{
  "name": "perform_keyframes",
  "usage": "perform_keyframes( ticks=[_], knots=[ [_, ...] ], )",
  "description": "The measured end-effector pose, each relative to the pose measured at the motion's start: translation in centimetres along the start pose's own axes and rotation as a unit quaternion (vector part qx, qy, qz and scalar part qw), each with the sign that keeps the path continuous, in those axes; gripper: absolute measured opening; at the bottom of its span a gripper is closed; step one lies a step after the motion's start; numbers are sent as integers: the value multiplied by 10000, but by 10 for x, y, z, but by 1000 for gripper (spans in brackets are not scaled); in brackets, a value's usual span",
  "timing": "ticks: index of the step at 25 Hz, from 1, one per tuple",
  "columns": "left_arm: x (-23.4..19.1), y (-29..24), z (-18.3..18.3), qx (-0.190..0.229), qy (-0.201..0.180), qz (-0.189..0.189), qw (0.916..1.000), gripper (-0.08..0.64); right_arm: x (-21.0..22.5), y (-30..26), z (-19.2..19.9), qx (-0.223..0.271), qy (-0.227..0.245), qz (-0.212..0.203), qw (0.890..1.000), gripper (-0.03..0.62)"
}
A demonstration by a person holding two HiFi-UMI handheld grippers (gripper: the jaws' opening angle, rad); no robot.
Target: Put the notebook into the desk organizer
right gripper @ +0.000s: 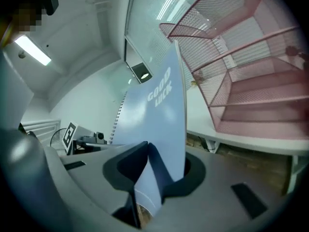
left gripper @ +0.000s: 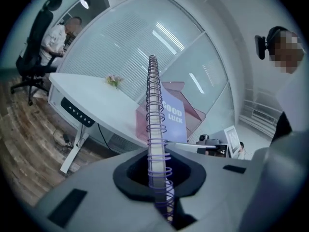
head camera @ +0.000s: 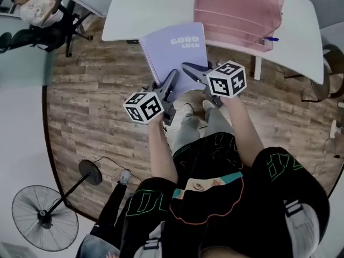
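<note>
I hold the notebook (head camera: 174, 50) in the air just before the surface (head camera: 150, 9), left tool (head camera: 171, 86) pinching its spiral edge and right tool (head camera: 194, 72) pinching its lower edge, so I should carry it level toward 1 o'clock into the pink desk organizer (head camera: 236, 15).

A white desk with rounded corners (head camera: 161, 4) is carrying a pink wire-mesh desk organizer (head camera: 236, 9), which is sitting on its right part. The desk is standing on a brown wood-plank floor (head camera: 91, 106), where a black pedestal fan (head camera: 43, 216) is also resting.
</note>
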State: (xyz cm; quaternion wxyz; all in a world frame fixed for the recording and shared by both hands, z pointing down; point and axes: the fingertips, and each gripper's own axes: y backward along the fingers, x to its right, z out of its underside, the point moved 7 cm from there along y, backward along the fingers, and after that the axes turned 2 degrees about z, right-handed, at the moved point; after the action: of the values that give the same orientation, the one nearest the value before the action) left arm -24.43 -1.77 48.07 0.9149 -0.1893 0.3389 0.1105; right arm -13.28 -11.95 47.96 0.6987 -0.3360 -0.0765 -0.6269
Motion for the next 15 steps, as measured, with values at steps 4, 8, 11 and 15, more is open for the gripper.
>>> perform_keyframes(
  ticks=[4, 8, 11, 15],
  knots=[
    [-4, -18, 19, -629, 127, 659, 9958, 31, 8, 21, 27, 128, -451, 581, 9972, 78],
    [5, -47, 31, -1023, 195, 1049, 9890, 31, 27, 47, 38, 238, -786, 898, 9926, 80],
    [22, -72, 43, -1314, 347, 1411, 9806, 31, 40, 79, 46, 337, -976, 1148, 9880, 80],
    [40, -99, 53, -1613, 602, 1753, 9693, 31, 55, 110, 49, 363, -1140, 1324, 9840, 86]
  ],
)
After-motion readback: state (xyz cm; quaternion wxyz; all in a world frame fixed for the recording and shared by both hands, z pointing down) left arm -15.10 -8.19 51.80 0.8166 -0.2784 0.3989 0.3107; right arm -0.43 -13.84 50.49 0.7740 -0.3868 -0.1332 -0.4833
